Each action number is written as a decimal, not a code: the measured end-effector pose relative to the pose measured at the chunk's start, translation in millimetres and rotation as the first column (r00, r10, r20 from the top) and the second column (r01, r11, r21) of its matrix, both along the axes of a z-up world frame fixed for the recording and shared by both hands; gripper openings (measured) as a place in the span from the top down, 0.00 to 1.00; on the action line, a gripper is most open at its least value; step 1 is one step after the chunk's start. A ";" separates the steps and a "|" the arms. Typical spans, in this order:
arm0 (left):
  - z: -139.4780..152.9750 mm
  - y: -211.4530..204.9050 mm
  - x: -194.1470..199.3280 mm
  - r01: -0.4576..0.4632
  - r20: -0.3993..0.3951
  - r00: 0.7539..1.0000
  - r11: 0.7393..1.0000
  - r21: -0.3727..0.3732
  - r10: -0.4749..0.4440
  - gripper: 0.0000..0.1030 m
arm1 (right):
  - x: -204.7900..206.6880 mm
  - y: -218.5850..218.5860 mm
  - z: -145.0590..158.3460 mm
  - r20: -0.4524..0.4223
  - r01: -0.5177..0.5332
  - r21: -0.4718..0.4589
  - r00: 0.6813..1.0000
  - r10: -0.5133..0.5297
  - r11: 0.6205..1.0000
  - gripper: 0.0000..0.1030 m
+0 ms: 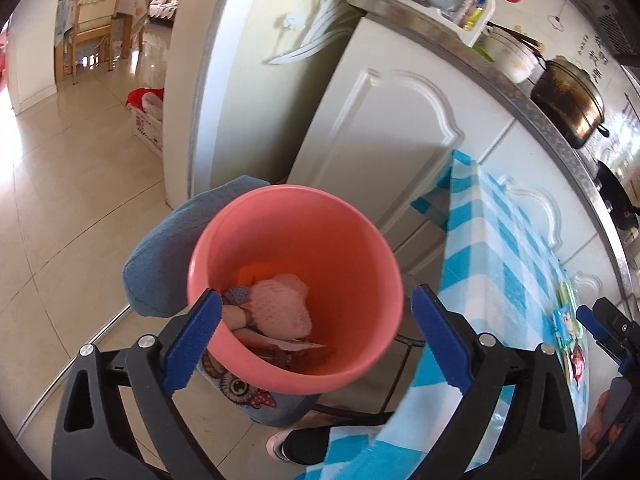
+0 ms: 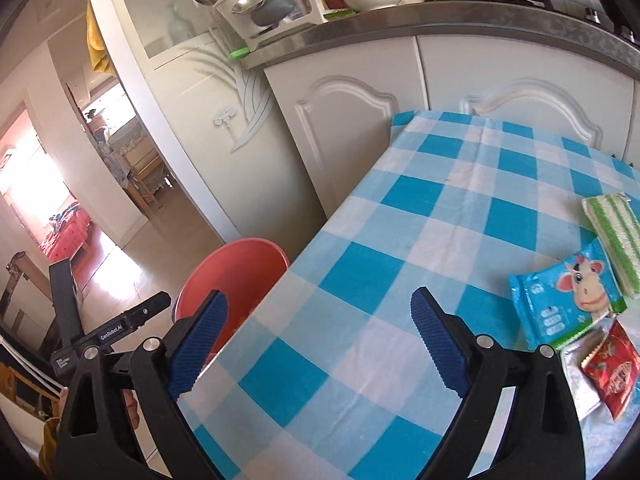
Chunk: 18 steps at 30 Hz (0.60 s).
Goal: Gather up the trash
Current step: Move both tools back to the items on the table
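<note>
A pink plastic bin (image 1: 296, 240) stands on a cushioned stool, holding crumpled pink netting (image 1: 282, 308) and wrappers. My left gripper (image 1: 316, 340) hovers over it, open, with nothing between its blue pads. In the right wrist view the bin (image 2: 236, 272) shows past the table's left edge. My right gripper (image 2: 318, 338) is open above the blue checked tablecloth (image 2: 420, 220), empty. To its right lie a blue cow-print packet (image 2: 564, 300), a red wrapper (image 2: 612, 372) on a silver one, and a green striped packet (image 2: 612, 236).
White kitchen cabinets (image 1: 400, 128) with a steel counter carry pots, bowls and a utensil rack (image 2: 256, 4). A blue cushion (image 1: 168, 256) lies behind the bin on the stool. A doorway at the left leads to a tiled room with chairs. A person's shoe (image 1: 280, 444) is below.
</note>
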<state>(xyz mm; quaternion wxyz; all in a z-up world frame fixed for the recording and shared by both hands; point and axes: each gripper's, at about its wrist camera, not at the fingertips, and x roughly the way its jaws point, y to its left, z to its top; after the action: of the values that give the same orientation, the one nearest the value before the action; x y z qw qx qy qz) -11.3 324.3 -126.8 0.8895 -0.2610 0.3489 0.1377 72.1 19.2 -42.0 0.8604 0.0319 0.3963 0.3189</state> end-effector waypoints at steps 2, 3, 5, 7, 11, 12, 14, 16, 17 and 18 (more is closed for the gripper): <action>6.6 -9.7 0.2 0.022 0.009 1.000 1.000 0.015 -0.022 0.07 | -10.3 -13.1 3.4 0.038 0.016 -0.009 0.999 -0.016 1.000 0.10; 8.7 -13.3 -1.2 0.031 0.015 0.999 0.999 0.015 -0.031 0.07 | -14.4 -20.2 5.0 0.059 0.023 -0.007 0.998 -0.023 1.000 0.10; 13.3 -22.3 0.2 0.050 0.028 0.998 0.999 0.008 -0.051 0.07 | -23.3 -33.3 7.5 0.101 0.041 -0.013 0.994 -0.039 0.999 0.09; 19.1 -33.4 2.7 0.074 0.040 0.996 0.997 0.012 -0.074 0.07 | -31.2 -45.4 9.7 0.142 0.067 -0.020 0.988 -0.063 0.998 0.08; 28.3 -55.7 7.3 0.124 0.057 0.990 0.992 0.017 -0.125 0.07 | -46.4 -68.2 12.9 0.220 0.099 -0.023 0.971 -0.092 0.995 0.06; 30.7 -61.8 7.9 0.139 0.063 0.988 0.990 0.018 -0.139 0.07 | -49.5 -73.1 12.9 0.237 0.108 -0.030 0.966 -0.098 0.994 0.06; 34.6 -73.0 8.6 0.161 0.069 0.984 0.987 0.024 -0.163 0.07 | -54.0 -83.5 13.0 0.256 0.127 -0.037 0.960 -0.113 0.991 0.05; 38.5 -85.2 9.1 0.187 0.076 0.979 0.982 0.028 -0.188 0.07 | -58.0 -95.8 13.6 0.266 0.152 -0.030 0.954 -0.139 0.988 0.05; 40.4 -92.1 9.4 0.202 0.078 0.976 0.979 0.029 -0.204 0.07 | -59.8 -102.2 13.9 0.270 0.167 -0.027 0.951 -0.154 0.986 0.05; 42.0 -97.8 9.4 0.214 0.079 0.973 0.976 0.030 -0.216 0.07 | -60.7 -108.0 13.8 0.273 0.180 -0.025 0.947 -0.167 0.983 0.05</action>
<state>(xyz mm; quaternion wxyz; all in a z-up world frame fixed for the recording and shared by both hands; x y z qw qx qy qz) -1.8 226.6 -84.8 0.9154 -0.2175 0.3371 0.0337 11.4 -88.9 -28.3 0.9315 0.0017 0.2789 0.2336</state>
